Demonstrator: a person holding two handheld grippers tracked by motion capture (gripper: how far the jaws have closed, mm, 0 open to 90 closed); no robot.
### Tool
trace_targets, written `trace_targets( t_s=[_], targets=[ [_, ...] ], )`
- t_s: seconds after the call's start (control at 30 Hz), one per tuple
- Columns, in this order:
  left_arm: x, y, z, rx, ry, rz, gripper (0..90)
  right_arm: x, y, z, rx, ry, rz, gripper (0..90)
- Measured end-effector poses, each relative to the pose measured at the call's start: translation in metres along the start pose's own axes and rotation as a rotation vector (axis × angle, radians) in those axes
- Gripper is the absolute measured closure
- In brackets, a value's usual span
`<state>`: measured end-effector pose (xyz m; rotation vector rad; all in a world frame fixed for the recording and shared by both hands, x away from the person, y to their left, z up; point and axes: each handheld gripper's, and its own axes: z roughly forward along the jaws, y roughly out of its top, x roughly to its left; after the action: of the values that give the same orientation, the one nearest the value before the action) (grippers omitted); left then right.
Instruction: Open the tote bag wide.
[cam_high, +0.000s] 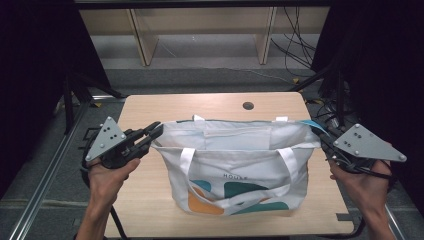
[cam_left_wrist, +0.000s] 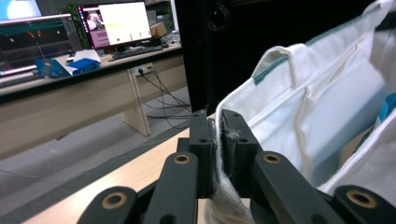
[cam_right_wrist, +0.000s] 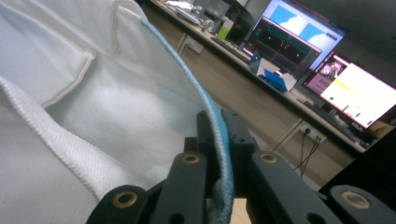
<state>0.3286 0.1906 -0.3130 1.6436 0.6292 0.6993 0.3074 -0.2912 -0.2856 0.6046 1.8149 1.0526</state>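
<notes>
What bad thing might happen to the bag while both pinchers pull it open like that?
Maybe two things. The left gripper pinches only a thin bit of the tote bag at its edge, so the cloth might slip out and that side would flop shut. The right gripper holds just the blue trim on the rim; pulling harder could strain that seam. Also, the bag sits near the table's front edge, so a tug might drag it off.

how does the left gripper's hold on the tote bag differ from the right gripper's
The left gripper pinches plain white fabric at the left end of the white canvas tote bag; the right gripper pinches a light-blue trimmed edge at its right end. In the high view the left one's jaws show, the right one's are hidden. Both are shut on cloth, spreading the bag's mouth.
</notes>
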Motion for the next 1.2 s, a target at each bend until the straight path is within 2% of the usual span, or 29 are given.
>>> trace_targets(
  t_s=[0.1,0.2,0.3,0.37,0.43,0.47,0.5,0.53,0.57,0.63,0.67,0.7,0.77,0.8,0.87,0.9,0.93,0.97,1.03,1.1,1.13,1.2],
  targets=[
    [-0.001,-0.007,0.004,0.038,-0.011,0.007,82.5,0.0,-0.007,0.003,0.007,-0.002,0.005,87.2],
    [-0.004,-0.018,0.007,0.085,-0.027,0.008,82.2,0.002,-0.016,0.003,0.013,0.016,0.042,87.2],
    [-0.005,-0.027,0.011,0.11,-0.038,-0.016,81.9,0.004,-0.023,0.002,0.007,0.023,0.066,87.1],
    [-0.006,-0.03,0.013,0.123,-0.048,-0.017,81.8,0.008,-0.024,0.002,0.017,0.018,0.075,87.1],
    [-0.007,-0.033,0.014,0.137,-0.071,0.001,81.4,0.008,-0.024,0.003,0.041,0.031,0.055,87.1],
    [-0.008,-0.034,0.014,0.142,-0.078,-0.001,81.0,0.008,-0.025,0.0,0.042,0.035,0.067,87.1],
    [-0.009,-0.036,0.014,0.133,-0.099,-0.023,80.9,0.007,-0.025,-0.001,0.042,0.049,0.062,87.0],
    [-0.009,-0.035,0.013,0.139,-0.103,-0.029,80.4,0.006,-0.025,-0.003,0.043,0.056,0.075,87.0],
    [-0.009,-0.035,0.013,0.133,-0.111,-0.034,79.9,0.006,-0.024,-0.005,0.039,0.051,0.075,86.9],
    [-0.011,-0.035,0.015,0.149,-0.117,-0.026,75.8,0.007,-0.024,-0.006,0.041,0.055,0.085,86.4],
    [-0.012,-0.036,0.016,0.156,-0.116,-0.021,75.1,0.007,-0.024,-0.004,0.041,0.058,0.077,84.1],
    [-0.015,-0.039,0.019,0.174,-0.122,-0.016,75.4,0.007,-0.025,-0.004,0.049,0.064,0.105,80.3],
    [-0.018,-0.045,0.025,0.195,-0.145,-0.022,76.9,0.007,-0.026,-0.001,0.031,0.07,0.157,75.7],
    [-0.018,-0.045,0.025,0.195,-0.145,-0.022,77.3,0.007,-0.026,-0.001,0.031,0.07,0.157,75.7],
    [-0.015,-0.052,0.028,0.192,-0.147,-0.06,77.8,0.003,-0.024,-0.002,-0.005,0.051,0.168,55.5],
    [-0.012,-0.053,0.028,0.189,-0.148,-0.073,79.1,-0.001,-0.021,-0.006,-0.032,0.04,0.187,52.0],
    [-0.011,-0.054,0.028,0.189,-0.151,-0.075,79.8,-0.002,-0.017,-0.011,-0.059,0.056,0.241,50.9],
    [-0.01,-0.054,0.028,0.188,-0.146,-0.076,80.1,-0.003,-0.013,-0.018,-0.082,0.063,0.269,50.7],
    [-0.01,-0.054,0.029,0.191,-0.136,-0.077,80.3,0.002,-0.004,-0.029,-0.08,0.117,0.294,49.9],
    [-0.012,-0.053,0.029,0.194,-0.139,-0.066,80.1,0.01,0.007,-0.038,-0.109,0.154,0.238,49.7],
    [-0.013,-0.053,0.029,0.194,-0.141,-0.066,79.9,0.017,0.012,-0.041,-0.099,0.198,0.246,49.6],
    [-0.012,-0.053,0.029,0.186,-0.137,-0.065,80.0,0.027,0.019,-0.04,-0.115,0.238,0.2,48.2]
  ],
)
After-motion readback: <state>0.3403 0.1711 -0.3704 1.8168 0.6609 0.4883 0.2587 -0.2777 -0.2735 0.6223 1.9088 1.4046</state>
